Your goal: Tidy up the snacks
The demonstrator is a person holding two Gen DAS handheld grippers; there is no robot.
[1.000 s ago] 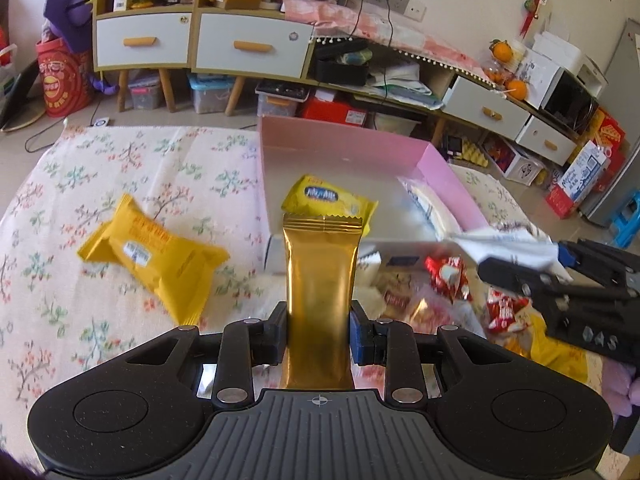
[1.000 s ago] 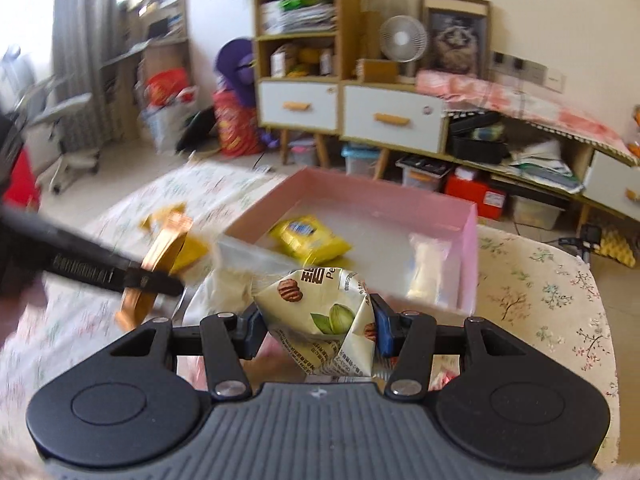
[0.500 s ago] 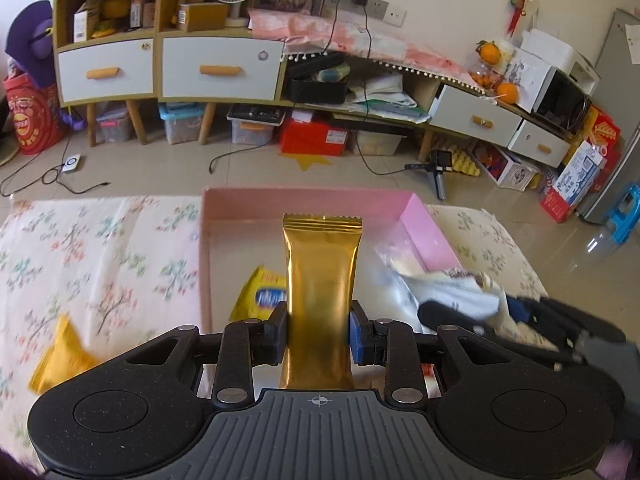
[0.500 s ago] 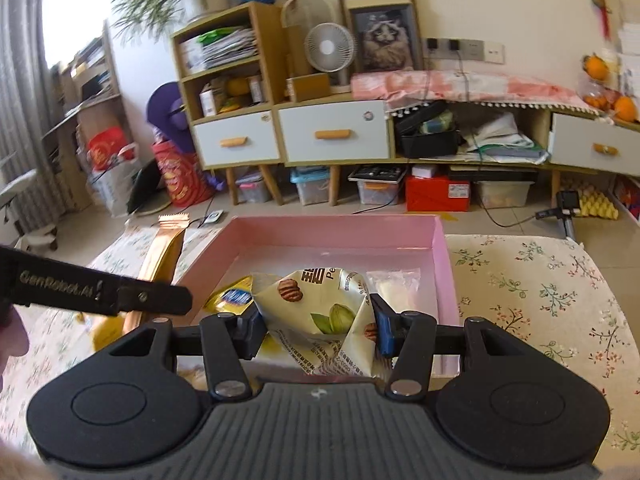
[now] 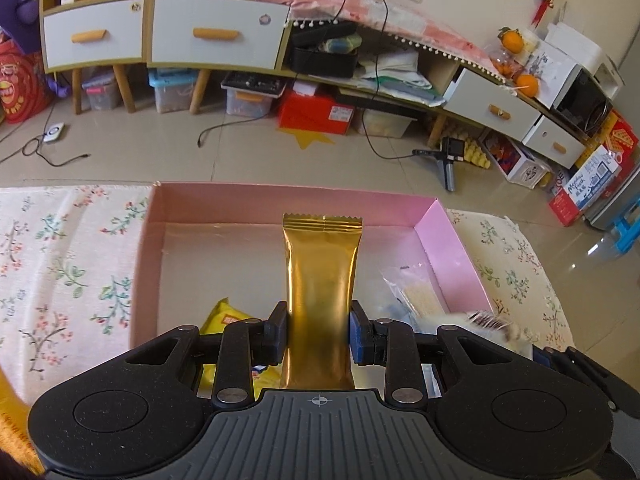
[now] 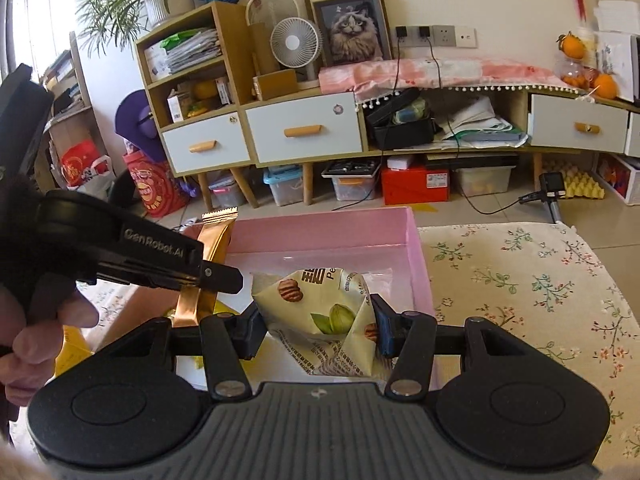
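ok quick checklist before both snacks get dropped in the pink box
1. Left gripper shut on the gold packet: ok, the pads press both its sides.
2. Right gripper shut on the nut bag: ok, the bag is crumpled between the pads.
3. Gold packet over the pink box: ok, the box floor lies behind it.
4. Nut bag over the box: ok, it hangs near the right wall.
5. Free floor in the box: ok, the far half is bare; a yellow packet and a clear bag lie nearer.
6. Grippers clear of each other: cannot tell, they are close side by side.
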